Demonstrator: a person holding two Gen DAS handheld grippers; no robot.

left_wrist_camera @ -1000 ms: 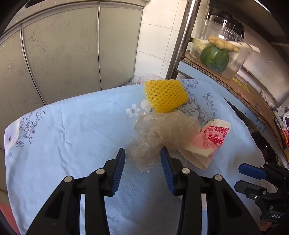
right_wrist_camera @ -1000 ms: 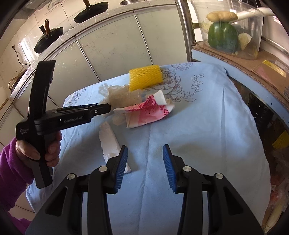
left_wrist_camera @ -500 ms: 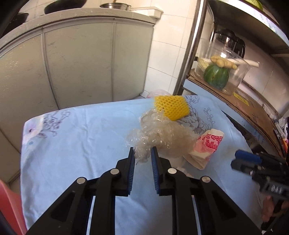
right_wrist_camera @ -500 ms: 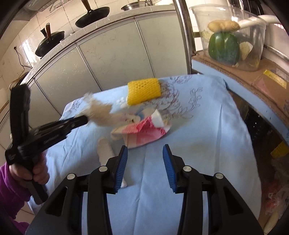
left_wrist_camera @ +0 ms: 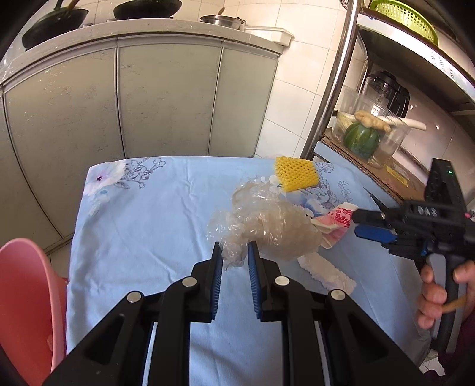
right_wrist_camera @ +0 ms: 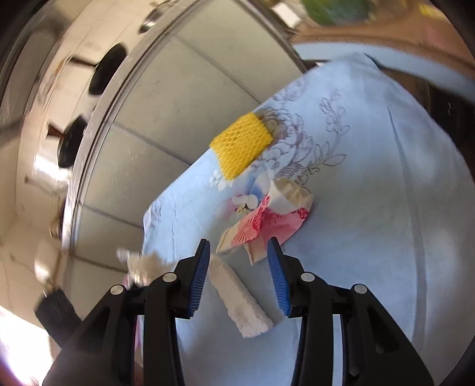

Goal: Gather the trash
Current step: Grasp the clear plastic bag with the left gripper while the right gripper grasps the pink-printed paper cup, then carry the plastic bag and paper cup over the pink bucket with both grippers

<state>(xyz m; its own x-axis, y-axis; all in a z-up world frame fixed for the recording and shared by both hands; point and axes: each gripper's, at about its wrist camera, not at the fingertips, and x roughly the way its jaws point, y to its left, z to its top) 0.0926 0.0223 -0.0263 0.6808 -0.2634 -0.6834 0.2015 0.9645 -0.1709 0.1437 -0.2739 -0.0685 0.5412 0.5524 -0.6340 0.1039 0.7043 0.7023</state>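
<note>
The left gripper (left_wrist_camera: 234, 252) pinches the near edge of a crumpled clear bag (left_wrist_camera: 267, 228) between its blue pads; its jaws have just been closing, and the film is bunched between them. The bag hangs in front of the gripper above the blue cloth (left_wrist_camera: 142, 213). Only the left view shows this grip. In the right view the bag is a pale blur (right_wrist_camera: 145, 264) at the left, just beyond the near finger.

The right gripper (right_wrist_camera: 237, 252) stands spread, nothing between its pads. In the right view a white strip (right_wrist_camera: 237, 300) lies on the cloth below the gap, and a red-and-white wrapper (right_wrist_camera: 267, 219) lies just past the fingertips. The left view shows this gripper (left_wrist_camera: 371, 225) from the side, its tips close to the wrapper (left_wrist_camera: 335, 222), and a hand (left_wrist_camera: 433, 297) on its grip; whether the tips touch the wrapper I cannot tell. There the bag hides most of the wrapper and part of the strip (left_wrist_camera: 326, 273).

Farther back a yellow foam net (left_wrist_camera: 295, 176) lies near the cloth's far edge, apart from the wrapper.

Only the left view shows a pink bin (left_wrist_camera: 26, 297) at the left beside the table, a clear tub (left_wrist_camera: 374, 130) of vegetables on the shelf at right, and woks (left_wrist_camera: 148, 7) on the counter behind. The right view is tilted and blurred.
</note>
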